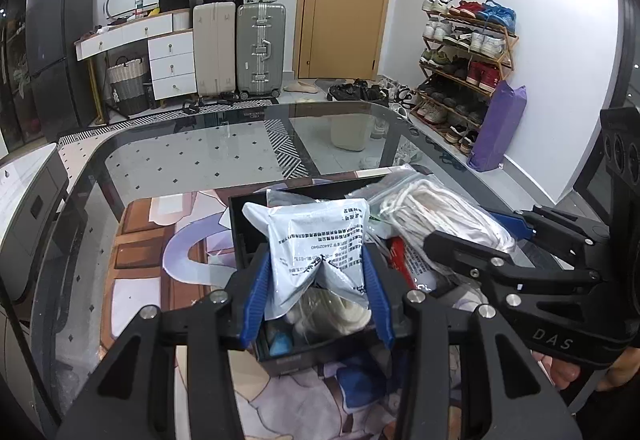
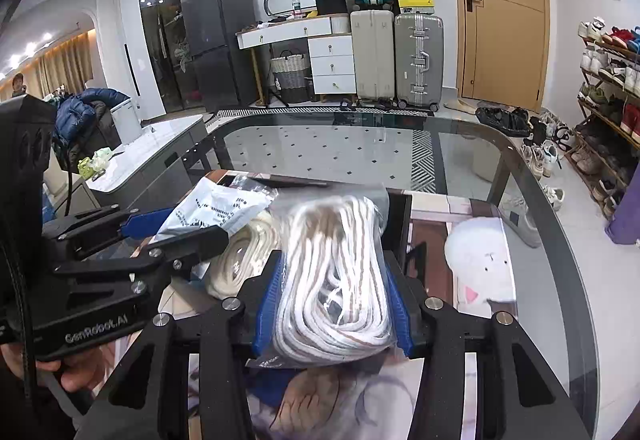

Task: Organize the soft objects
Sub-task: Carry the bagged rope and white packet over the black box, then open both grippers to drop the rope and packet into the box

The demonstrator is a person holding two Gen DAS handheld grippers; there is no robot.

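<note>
My left gripper (image 1: 316, 260) is shut on a white-grey soft packet (image 1: 316, 224) with printed text and holds it over a black box (image 1: 240, 224). Beside it on the right, my right gripper (image 1: 480, 236) is shut on a clear bag of white rope (image 1: 432, 212). The right wrist view shows that bag of rope (image 2: 332, 240) pinched between the blue pads of the right gripper (image 2: 334, 268). To its left, the left gripper (image 2: 176, 228) carries the packet (image 2: 216, 204). A cream rope coil (image 2: 240, 260) lies in the box (image 2: 402, 216) below.
The box stands on a printed mat (image 1: 160, 240) on a glass table (image 1: 180, 160). A white plush with a cat face (image 2: 480, 264) lies on the mat, right of the box. Suitcases, a desk, a door and a shoe rack stand beyond the table.
</note>
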